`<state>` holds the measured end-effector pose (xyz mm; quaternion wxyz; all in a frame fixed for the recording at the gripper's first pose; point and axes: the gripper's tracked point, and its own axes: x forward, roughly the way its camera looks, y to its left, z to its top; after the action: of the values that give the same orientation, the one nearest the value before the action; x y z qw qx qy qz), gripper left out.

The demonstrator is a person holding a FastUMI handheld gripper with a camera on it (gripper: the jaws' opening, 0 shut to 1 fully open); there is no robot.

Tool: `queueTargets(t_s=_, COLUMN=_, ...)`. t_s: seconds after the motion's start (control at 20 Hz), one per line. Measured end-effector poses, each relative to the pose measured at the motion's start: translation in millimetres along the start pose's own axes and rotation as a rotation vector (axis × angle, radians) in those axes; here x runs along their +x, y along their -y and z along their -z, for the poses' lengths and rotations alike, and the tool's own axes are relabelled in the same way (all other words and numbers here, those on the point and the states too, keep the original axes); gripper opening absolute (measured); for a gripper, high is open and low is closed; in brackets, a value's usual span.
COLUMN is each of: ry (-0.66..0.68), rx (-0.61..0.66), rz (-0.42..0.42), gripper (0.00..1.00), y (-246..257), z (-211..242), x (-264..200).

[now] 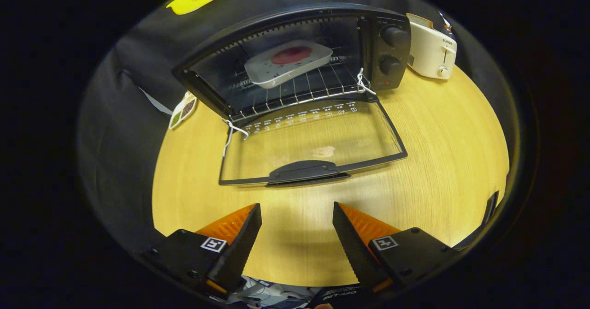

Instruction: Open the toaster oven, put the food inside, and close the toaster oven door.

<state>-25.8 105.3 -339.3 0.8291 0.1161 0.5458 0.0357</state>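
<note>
Gripper view shows the gripper (pixel 297 210) at the bottom, fingers spread apart and holding nothing. Beyond them the toaster oven (pixel 295 55) has its door (pixel 309 145) lying open on the wooden table (pixel 438 138). The food (pixel 291 55) lies on a tray (pixel 262 71) inside.

One toaster oven (pixel 295 60) stands on the one tabletop (pixel 438 129), with one glass door (pixel 313 140), two knobs (pixel 395 36) and one wire rack (pixel 322 85). One tray (pixel 288 63) carries one piece of food (pixel 291 55). One white toaster (pixel 432 46). One claw (pixel 297 216) with two fingers spread apart, gripping nothing.
</note>
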Motion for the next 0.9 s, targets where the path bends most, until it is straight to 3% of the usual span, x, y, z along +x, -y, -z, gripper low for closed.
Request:
queueTargets(t_s=0.4, ry=-0.005, rx=-0.160, rz=0.173, gripper=0.98, y=30.3, z=-8.5, x=26.5)
queueTargets(t_s=0.9, ry=-0.006, rx=-0.154, rz=0.219, gripper=0.98, y=22.6, z=-20.8, x=38.6)
